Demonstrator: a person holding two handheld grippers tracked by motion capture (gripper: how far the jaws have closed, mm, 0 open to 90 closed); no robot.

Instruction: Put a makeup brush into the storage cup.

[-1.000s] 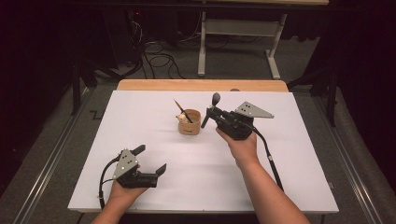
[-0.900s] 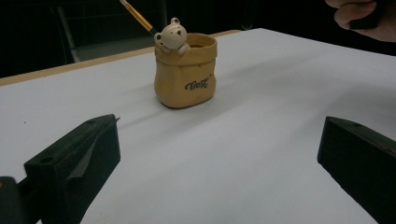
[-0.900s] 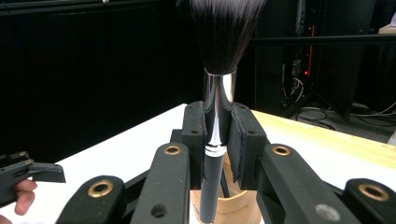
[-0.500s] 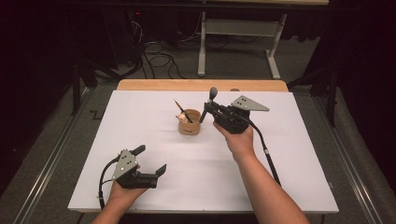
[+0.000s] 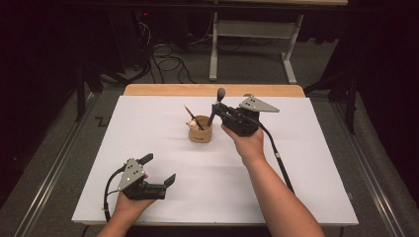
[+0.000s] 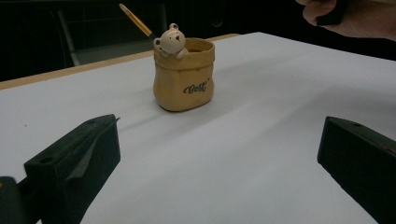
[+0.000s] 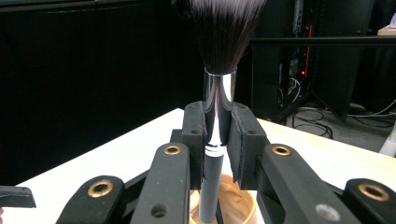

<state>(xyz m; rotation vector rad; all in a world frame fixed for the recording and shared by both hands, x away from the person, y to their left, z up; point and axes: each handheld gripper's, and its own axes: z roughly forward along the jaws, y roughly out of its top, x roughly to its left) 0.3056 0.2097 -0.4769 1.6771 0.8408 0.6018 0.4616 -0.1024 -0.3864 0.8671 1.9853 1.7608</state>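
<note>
Makeup brush (image 7: 217, 93) clamped upright between the pads of the right hand-held gripper (image 5: 217, 109), bristles on top, handle end pointing down into the mouth of the small tan pot (image 5: 200, 131). Long axis close to vertical, only a little tilted in the high view, so directly above the pot and not beside it. Handle tip at the pot rim in the right gripper view; touching the bottom or not, cannot tell. Probably a straight lowering as next move, then release. Already one thin pencil-like brush (image 6: 136, 20) leaning in the pot, next to the little bear figure (image 6: 170, 40). Left hand-held gripper (image 5: 158, 170) apart, with nothing between, low on the white bench (image 5: 306, 163), well apart from the pot; right one clearly nearer.
</note>
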